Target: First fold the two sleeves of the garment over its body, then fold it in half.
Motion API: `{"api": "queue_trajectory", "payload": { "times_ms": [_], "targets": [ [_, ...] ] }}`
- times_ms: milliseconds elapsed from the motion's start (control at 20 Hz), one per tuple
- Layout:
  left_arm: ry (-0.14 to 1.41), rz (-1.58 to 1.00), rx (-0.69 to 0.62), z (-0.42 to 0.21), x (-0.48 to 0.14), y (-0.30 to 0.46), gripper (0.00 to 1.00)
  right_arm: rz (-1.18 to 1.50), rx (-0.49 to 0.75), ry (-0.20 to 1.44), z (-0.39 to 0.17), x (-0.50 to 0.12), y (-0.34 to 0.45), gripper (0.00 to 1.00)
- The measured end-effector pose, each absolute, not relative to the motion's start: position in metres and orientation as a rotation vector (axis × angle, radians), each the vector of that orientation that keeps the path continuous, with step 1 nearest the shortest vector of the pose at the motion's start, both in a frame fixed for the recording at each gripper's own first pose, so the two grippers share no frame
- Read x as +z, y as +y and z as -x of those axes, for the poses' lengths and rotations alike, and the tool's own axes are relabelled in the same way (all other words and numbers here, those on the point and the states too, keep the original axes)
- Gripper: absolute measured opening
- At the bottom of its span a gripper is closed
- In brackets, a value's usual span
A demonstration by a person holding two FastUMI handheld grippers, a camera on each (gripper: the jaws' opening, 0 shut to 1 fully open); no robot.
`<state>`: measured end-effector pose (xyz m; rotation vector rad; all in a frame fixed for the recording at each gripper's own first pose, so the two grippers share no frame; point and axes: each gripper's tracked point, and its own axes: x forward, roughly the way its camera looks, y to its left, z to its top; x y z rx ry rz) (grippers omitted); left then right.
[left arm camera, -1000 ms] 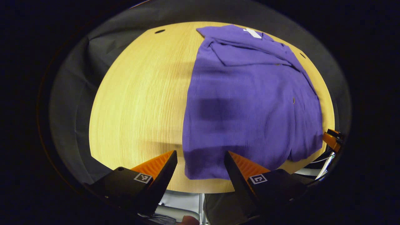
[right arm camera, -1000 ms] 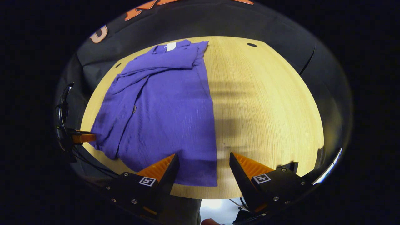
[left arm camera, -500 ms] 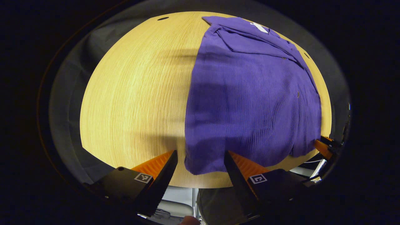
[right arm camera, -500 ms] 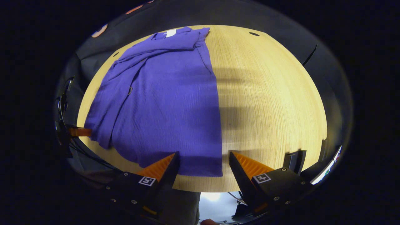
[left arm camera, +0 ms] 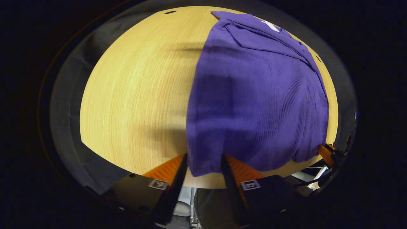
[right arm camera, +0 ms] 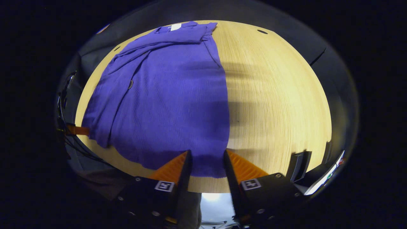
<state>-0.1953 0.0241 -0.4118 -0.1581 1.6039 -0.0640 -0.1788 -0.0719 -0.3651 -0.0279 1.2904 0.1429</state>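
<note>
A purple garment (left arm camera: 254, 95) lies flat on the wooden table (left arm camera: 133, 95), collar and white label (left arm camera: 270, 26) at the far end, with its sleeves folded across the upper body. My left gripper (left arm camera: 204, 163) is open, its fingers straddling the near left hem corner at the table's front edge. In the right gripper view the garment (right arm camera: 171, 95) fills the left half of the table (right arm camera: 276, 95). My right gripper (right arm camera: 207, 159) is open, its fingers either side of the near right hem corner. Each gripper's finger also shows far off at the opposite hem corner (left arm camera: 326, 152) (right arm camera: 78, 130).
Black cloth surrounds the round-looking table. Small dark holes (left arm camera: 170, 12) (right arm camera: 262, 31) mark the far tabletop. A black device (right arm camera: 300, 162) stands at the near right table edge. Bare wood lies beside the garment on both sides.
Both grippers have moved forward and down onto the near hem corners, and the fingers of each have drawn closer together around the fabric. The garment has not moved.
</note>
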Motion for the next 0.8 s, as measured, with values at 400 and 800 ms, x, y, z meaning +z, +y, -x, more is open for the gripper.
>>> {"api": "queue_trajectory", "payload": {
  "times_ms": [400, 800],
  "targets": [
    [1.61, 0.167, -0.173, 0.17, -0.397, 0.012, 0.04, -0.236, 0.115, 1.323, 0.161, -0.341, -0.055, 0.05],
    [1.477, 0.191, -0.26, 0.105, -0.338, 0.006, 0.04, -0.313, 0.186, 1.179, 0.106, -0.275, -0.034, 0.05]
  ]
}}
